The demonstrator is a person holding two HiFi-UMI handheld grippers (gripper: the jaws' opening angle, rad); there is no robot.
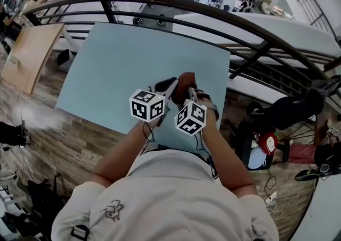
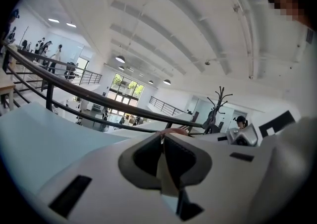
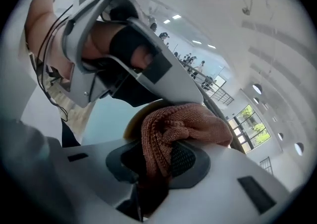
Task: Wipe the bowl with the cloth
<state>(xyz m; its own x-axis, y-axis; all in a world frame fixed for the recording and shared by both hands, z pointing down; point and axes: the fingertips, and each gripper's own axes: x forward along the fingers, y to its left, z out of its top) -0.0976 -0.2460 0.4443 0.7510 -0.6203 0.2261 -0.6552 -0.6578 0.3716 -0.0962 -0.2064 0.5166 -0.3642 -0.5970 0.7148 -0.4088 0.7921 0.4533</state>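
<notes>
Cloth [image 3: 183, 124] is pinched in our right claw [image 3: 157, 156], bunched just ahead over the rim of the bowl [image 3: 130, 123] — ready, we judge, to rub. Our left claw [image 2: 162, 141] clamps the bowl's thin wall, steadying it above the tabletop [image 1: 133, 64].

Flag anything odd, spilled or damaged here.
Nothing stands out. The right gripper grips the reddish-brown cloth, bunched over the bowl; the left gripper pinches a thin pale edge, apparently that bowl's rim.
</notes>
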